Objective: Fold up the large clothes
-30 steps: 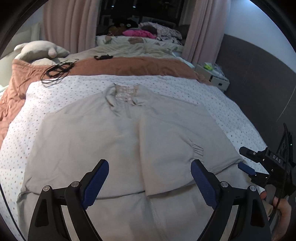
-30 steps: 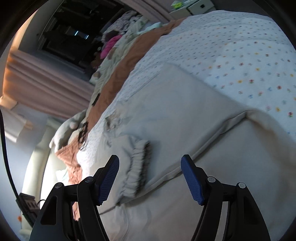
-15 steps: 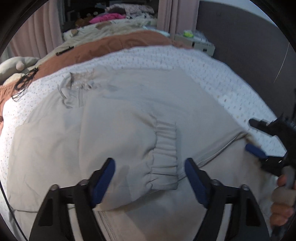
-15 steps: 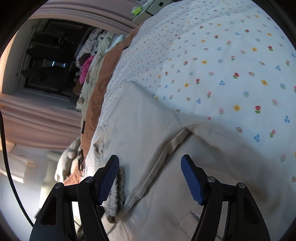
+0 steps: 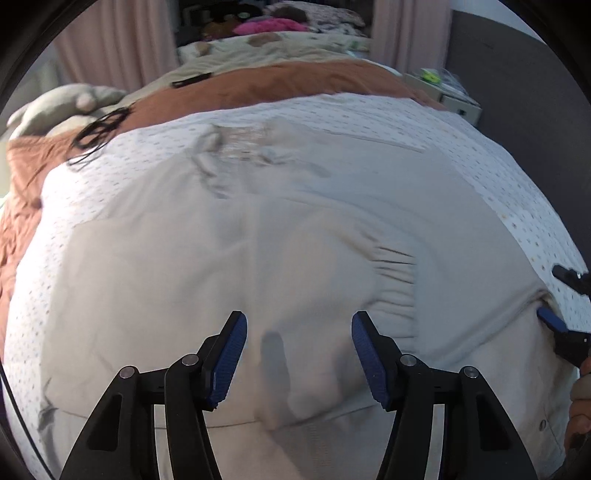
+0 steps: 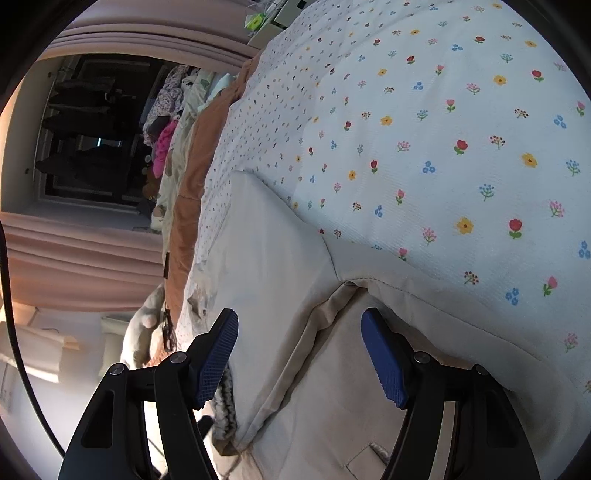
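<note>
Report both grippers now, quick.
Left gripper: open, holding nothing, above the beige jacket.
Right gripper: open, holding nothing, at the jacket's edge.

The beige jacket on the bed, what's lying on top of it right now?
One sleeve, with its gathered cuff, lies folded across the front of the beige jacket. What the sleeve covers is hidden. Both grippers are open.

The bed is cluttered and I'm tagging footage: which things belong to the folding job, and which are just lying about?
Job:
beige jacket
its folded sleeve cuff
left hand-held gripper
right hand-held gripper

Lying about:
stuffed toy
black cable
brown blanket
pink cloth
</note>
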Demonstrator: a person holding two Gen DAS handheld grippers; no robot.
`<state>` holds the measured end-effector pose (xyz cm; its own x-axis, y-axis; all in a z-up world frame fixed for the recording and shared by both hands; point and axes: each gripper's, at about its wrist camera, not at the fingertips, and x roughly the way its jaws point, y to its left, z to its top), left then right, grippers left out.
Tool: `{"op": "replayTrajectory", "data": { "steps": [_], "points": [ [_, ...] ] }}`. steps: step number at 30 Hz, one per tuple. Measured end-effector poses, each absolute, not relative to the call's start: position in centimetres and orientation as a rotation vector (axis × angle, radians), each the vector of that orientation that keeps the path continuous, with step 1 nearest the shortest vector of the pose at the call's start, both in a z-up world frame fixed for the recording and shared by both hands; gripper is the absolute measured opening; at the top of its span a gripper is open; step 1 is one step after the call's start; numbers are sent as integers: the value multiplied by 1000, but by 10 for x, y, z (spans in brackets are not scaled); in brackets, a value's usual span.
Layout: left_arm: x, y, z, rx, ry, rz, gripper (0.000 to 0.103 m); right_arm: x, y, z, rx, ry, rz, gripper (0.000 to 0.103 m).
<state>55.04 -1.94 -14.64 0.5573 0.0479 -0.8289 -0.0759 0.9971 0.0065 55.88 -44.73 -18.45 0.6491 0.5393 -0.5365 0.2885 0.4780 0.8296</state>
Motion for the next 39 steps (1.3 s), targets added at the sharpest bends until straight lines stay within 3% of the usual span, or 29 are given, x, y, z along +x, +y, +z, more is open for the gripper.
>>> {"op": "replayTrajectory", "data": {
  "steps": [10, 12, 14, 30, 39],
  "points": [
    [522, 68, -121, -295, 925, 148, 66, 559, -425, -179, 1067, 907, 213, 70],
    [523, 64, -120, -310, 917, 125, 82, 559, -422, -179, 1065, 910, 215, 70],
    [526, 49, -120, -291, 909, 79, 88, 558, -420, -179, 1065, 912, 213, 70],
    [566, -69, -172, 7, 1036, -49, 88, 564, -418, -184, 1015, 925, 179, 70],
    [555, -19, -176, 58, 1028, 98, 86, 563, -419, -184, 1021, 922, 174, 70]
  ]
}}
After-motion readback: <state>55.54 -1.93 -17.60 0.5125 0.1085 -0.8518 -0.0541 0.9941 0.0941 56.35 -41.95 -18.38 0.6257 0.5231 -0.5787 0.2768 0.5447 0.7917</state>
